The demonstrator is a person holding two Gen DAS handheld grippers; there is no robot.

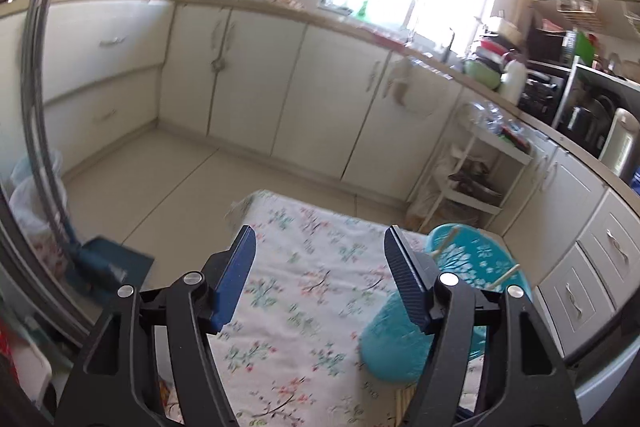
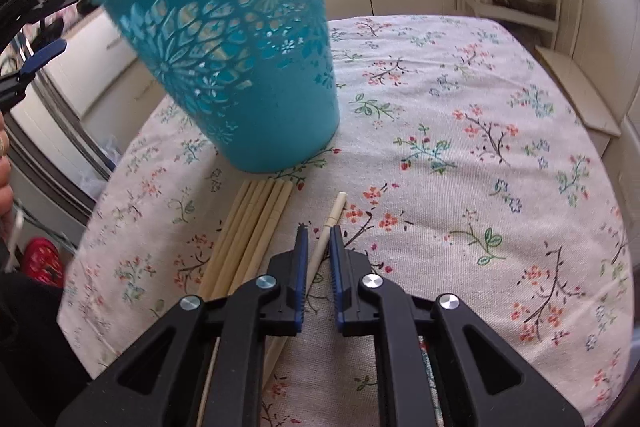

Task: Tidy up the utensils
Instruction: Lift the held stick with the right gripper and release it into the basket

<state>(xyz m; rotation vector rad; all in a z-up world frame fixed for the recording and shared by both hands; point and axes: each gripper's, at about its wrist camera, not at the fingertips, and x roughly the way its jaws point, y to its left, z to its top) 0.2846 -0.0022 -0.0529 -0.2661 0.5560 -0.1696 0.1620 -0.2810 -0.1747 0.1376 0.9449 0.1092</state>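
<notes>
Chopstick lies low centre on the desk, pinched by the right gripper, its fingers nearly closed. Lift it level, clear of the bundle, then tip it into the teal holder; left gripper gapes wide, empty.

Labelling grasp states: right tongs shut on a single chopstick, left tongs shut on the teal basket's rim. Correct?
Half right. The right tongs are shut on a single chopstick. The left tongs are open, with only the floral tablecloth between them; the teal basket sits just beyond the right-hand finger, ungripped. The left wrist view shows it.
</notes>
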